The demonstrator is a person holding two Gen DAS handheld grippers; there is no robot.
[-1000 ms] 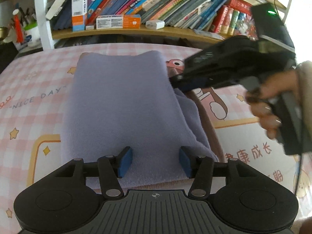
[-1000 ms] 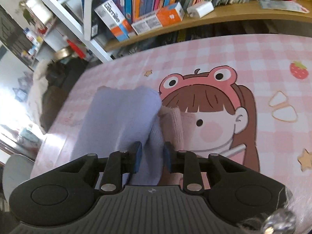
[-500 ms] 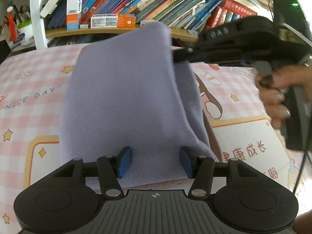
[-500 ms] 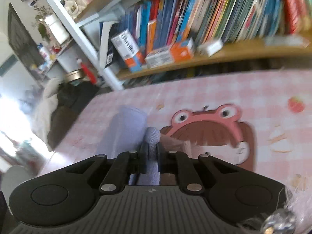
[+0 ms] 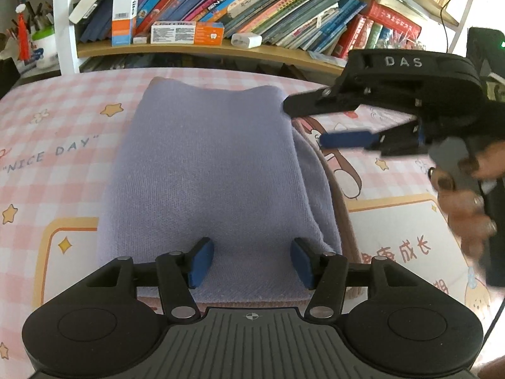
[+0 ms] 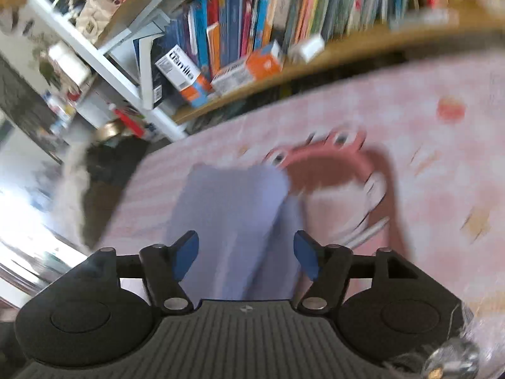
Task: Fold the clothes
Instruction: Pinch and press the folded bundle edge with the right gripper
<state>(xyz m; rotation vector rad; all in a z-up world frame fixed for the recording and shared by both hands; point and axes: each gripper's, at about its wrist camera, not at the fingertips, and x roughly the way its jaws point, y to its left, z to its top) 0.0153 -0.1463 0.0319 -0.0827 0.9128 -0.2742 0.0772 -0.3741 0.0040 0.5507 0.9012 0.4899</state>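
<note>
Since the earlier frames: the far end of the lavender knitted garment [image 5: 208, 170], which my right tongs [image 5: 311, 123] had pinched and lifted, now lies flat again on the pink checked cartoon-print tabletop [image 5: 47, 145]. Those tongs' jaws have just been opening and now stand well apart with nothing between them, hanging just off the garment's far right corner.

Item, garment: one lavender knit, folded to a long rectangle, lying lengthwise away from me in the middle of the table. Far edge shows a shallow dip between two rounded corners. A beige-pink layer [image 5: 339, 208] peeks out along the right side and the near edge; I cannot tell whether it is a lining or a separate piece underneath.

Item, left tongs [image 5: 251, 263]: jaws about half open, blue pads standing over the near edge of the garment. Whether the pads touch the cloth I cannot tell; they grip nothing.

Item, right tongs, own view: blurred; jaws apart, lavender cloth showing below and beyond them, not clamped.

Item, wooden bookshelf [image 5: 221, 49] behind the table, crowded with books and boxes.

Progress, as I judge it: sides already turned in, cloth smooth. Likely left: a crosswise fold to halve the length, and squaring the loose right edge.
</note>
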